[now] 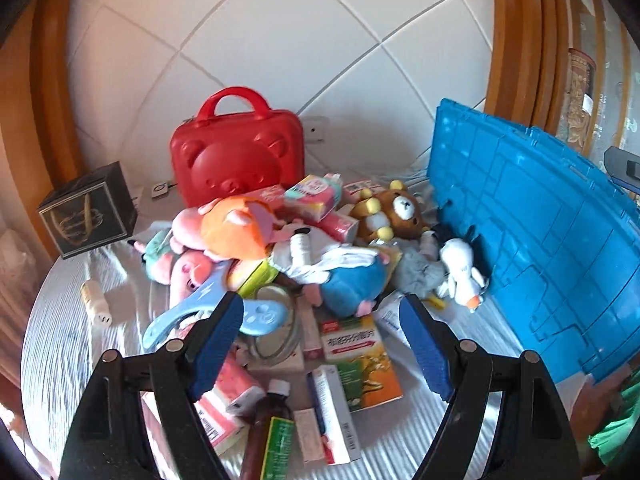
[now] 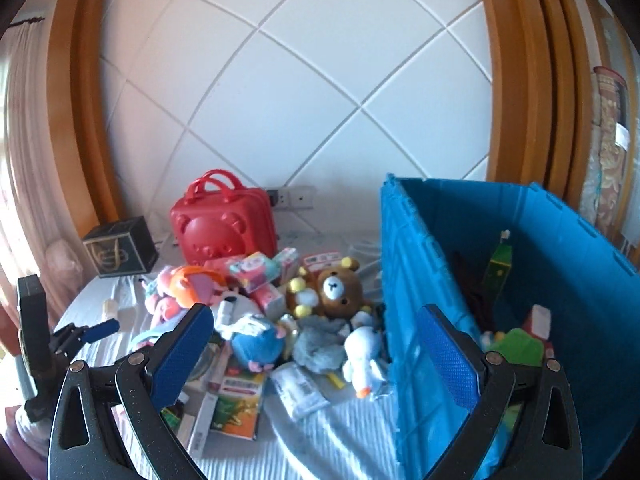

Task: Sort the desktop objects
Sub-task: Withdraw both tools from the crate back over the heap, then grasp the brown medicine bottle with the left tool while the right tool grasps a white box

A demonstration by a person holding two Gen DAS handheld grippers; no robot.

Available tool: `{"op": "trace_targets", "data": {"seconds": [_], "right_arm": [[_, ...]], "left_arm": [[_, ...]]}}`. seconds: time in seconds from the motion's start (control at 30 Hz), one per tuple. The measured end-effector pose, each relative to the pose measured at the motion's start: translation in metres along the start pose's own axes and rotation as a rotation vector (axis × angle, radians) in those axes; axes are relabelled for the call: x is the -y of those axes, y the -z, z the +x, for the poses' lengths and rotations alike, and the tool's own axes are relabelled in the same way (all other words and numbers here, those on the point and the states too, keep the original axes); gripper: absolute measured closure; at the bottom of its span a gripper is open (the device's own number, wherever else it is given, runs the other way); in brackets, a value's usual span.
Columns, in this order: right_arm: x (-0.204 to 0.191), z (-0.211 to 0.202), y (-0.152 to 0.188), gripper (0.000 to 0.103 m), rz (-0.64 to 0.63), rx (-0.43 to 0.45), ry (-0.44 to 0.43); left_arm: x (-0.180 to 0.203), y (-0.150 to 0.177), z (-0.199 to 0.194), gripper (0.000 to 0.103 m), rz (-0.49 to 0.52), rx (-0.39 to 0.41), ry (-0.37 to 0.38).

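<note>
Two grippers in our hands, both over a white ribbed cloth (image 1: 64,344) heaped with things to sort. Left gripper (image 1: 322,328): jaws well apart, nothing between the pads; it hangs above the near edge of the heap. Right gripper (image 2: 316,348): jaws also spread wide and empty, one blue pad over the heap, the other over the wall of the blue crate (image 2: 580,320).

Heap in the middle of the cloth: a brown bear toy (image 1: 400,210), an orange plush (image 1: 234,228), a blue plush (image 1: 352,284), a white bird toy (image 1: 460,272) lying just beside the crate wall. Nearer us lie flat medicine boxes, among them an orange-and-green box (image 1: 360,364), and a dark bottle (image 1: 268,420) on its side.

Behind the heap a red bear-faced case (image 1: 236,156) stands upright against the tiled wall. A dark cube box (image 1: 88,210) sits at the far left.

The crate stands to the right of the heap; inside we see a green item and a few small things, too blurred to name.
</note>
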State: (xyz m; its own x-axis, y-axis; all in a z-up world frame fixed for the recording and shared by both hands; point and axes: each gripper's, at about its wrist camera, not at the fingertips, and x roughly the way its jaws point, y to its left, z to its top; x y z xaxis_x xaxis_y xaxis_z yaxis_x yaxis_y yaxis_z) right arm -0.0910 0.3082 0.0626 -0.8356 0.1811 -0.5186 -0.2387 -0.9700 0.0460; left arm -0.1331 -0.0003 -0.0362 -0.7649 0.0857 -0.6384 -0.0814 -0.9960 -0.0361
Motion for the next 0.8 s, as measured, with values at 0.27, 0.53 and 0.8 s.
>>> {"op": "trace_targets", "data": {"seconds": [0.27,0.53,0.8], "right_arm": [[-0.038,0.083,0.066,0.000,-0.013,-0.230,-0.104],[-0.042,0.141,0.131,0.000,0.027,-0.448,-0.134],[-0.058,0.164,0.167,0.000,0.016,-0.589,-0.149]], "left_arm": [[-0.047,0.083,0.033,0.023,-0.093,-0.189,-0.090],[-0.057,0.139,0.062,0.023,-0.160,-0.304,-0.113],[-0.057,0.151,0.102,0.023,-0.133,-0.378,-0.095]]}}
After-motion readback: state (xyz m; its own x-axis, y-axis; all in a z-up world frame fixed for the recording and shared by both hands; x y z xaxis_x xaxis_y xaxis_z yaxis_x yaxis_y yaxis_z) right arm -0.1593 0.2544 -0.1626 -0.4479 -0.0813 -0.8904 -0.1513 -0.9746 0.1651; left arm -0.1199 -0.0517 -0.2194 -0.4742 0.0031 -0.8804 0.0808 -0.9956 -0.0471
